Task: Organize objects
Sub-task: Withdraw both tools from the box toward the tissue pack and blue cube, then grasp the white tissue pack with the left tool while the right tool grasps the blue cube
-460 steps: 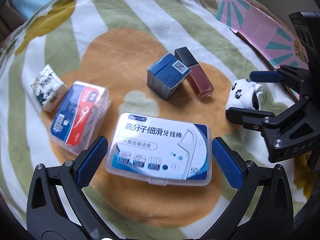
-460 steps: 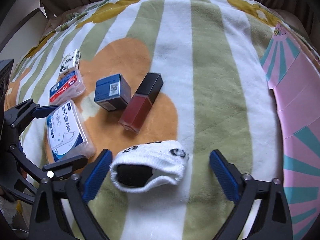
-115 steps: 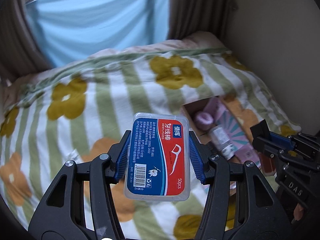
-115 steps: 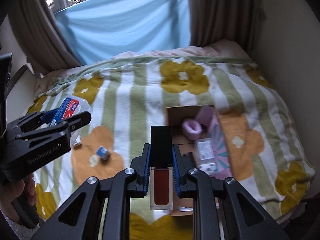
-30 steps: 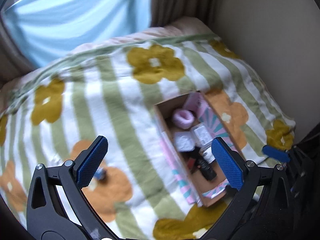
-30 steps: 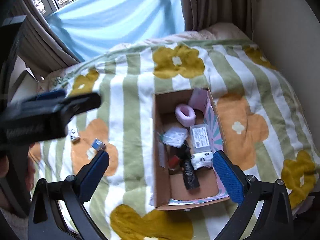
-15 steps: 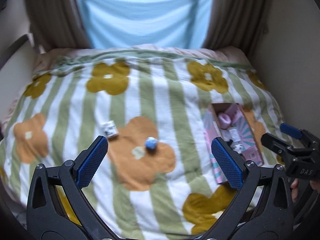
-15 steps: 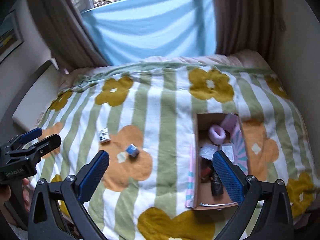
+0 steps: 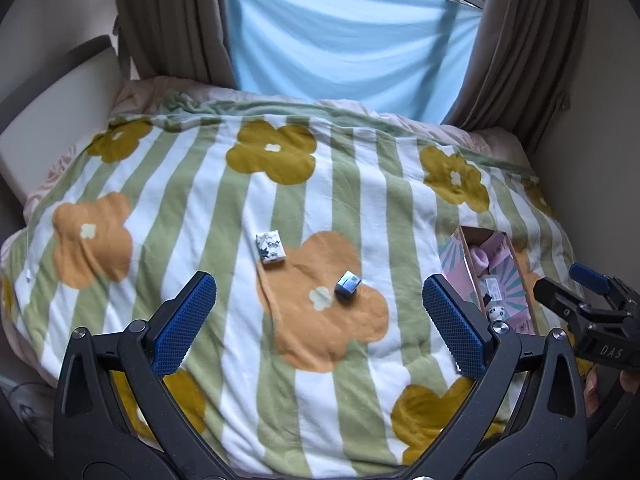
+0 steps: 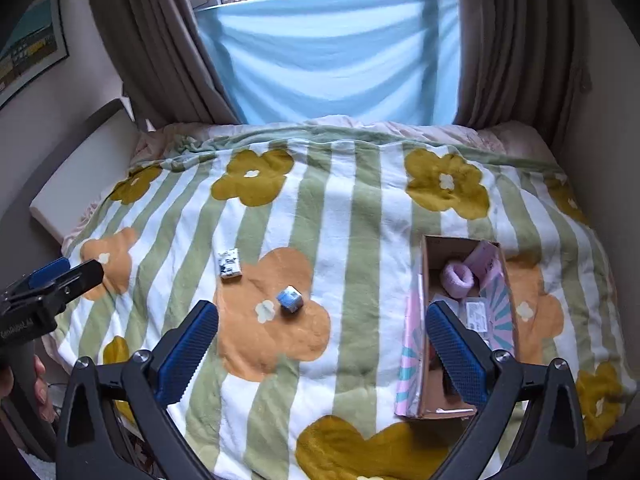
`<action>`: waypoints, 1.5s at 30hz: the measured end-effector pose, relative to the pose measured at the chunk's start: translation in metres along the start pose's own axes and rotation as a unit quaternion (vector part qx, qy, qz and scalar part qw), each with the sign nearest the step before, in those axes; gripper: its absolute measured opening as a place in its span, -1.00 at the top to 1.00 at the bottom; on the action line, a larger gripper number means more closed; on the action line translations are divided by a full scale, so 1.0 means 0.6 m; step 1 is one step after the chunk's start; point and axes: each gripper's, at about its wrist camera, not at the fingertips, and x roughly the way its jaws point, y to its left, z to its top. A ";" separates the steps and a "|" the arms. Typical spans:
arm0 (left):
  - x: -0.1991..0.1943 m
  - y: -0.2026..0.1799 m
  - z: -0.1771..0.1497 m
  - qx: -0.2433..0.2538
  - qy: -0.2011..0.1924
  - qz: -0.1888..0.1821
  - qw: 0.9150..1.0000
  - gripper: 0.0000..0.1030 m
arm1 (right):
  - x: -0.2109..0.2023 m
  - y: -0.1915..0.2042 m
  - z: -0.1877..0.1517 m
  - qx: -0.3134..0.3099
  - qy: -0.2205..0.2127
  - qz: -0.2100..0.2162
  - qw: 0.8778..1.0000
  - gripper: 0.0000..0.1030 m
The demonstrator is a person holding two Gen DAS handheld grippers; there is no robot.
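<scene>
Both raised higher | left gripper (image 9: 320,326) wide, empty | right gripper (image 10: 322,342) likewise

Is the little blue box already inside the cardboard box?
No, the blue box lies on the blanket's orange flower, apart from the cardboard box.

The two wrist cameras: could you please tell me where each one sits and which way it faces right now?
Left wrist: rides the open left gripper, held high, looking down across the blanket toward the curtained window; the right gripper pokes in at the right edge.
Right wrist: rides the open right gripper, same heading, set further right above the cardboard box; the left gripper shows at the left edge.
Shared: blue cube box, white patterned packet, cardboard box.
</scene>
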 end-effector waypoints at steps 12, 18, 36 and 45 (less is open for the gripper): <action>0.065 0.041 0.031 0.056 -0.020 -0.002 0.998 -1.00 | 0.071 0.049 0.016 -0.013 -0.001 0.025 1.000 -0.99; 0.171 0.076 0.019 0.120 -0.004 -0.014 0.993 -1.00 | 0.154 0.070 0.000 -0.028 0.005 0.015 0.999 -0.99; 0.569 0.114 -0.033 0.345 0.050 -0.069 0.935 -1.00 | 0.463 0.096 -0.089 -0.038 0.025 -0.017 0.999 -0.97; 0.679 0.122 -0.051 0.400 0.084 -0.109 0.906 -0.93 | 0.572 0.093 -0.121 -0.029 0.055 -0.025 0.998 -0.61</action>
